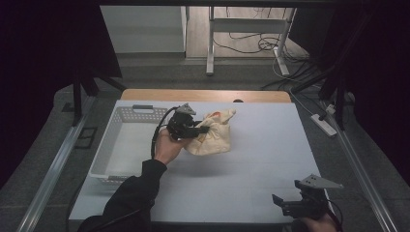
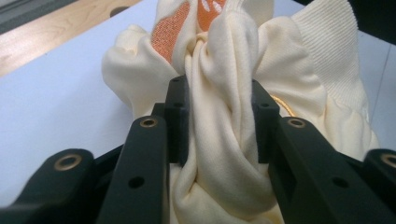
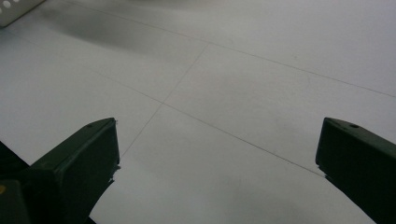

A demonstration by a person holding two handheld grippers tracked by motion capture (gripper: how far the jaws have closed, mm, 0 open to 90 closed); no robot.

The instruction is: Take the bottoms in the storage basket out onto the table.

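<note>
White perforated plastic, the one rectangular basket [image 1: 126, 140] sits at nine o'clock on the pale table [image 1: 251, 164], nothing visible inside it. Just right of it, near centre, one cream knitted garment with orange patches [image 1: 215, 137] is bunched, pinched tightly by the left gripper [image 2: 219, 121]. The right gripper [image 3: 219, 154], at five o'clock, gapes wide, holding nothing.

- A pale blue-grey table top [image 1: 261, 159] with a wooden far edge stands on grey floor [image 1: 159, 72].
- Beyond it, a white desk frame [image 1: 249, 26] and tangled cables [image 1: 268, 46].
- Dark, possibly curtained, sides [image 1: 43, 58].
</note>
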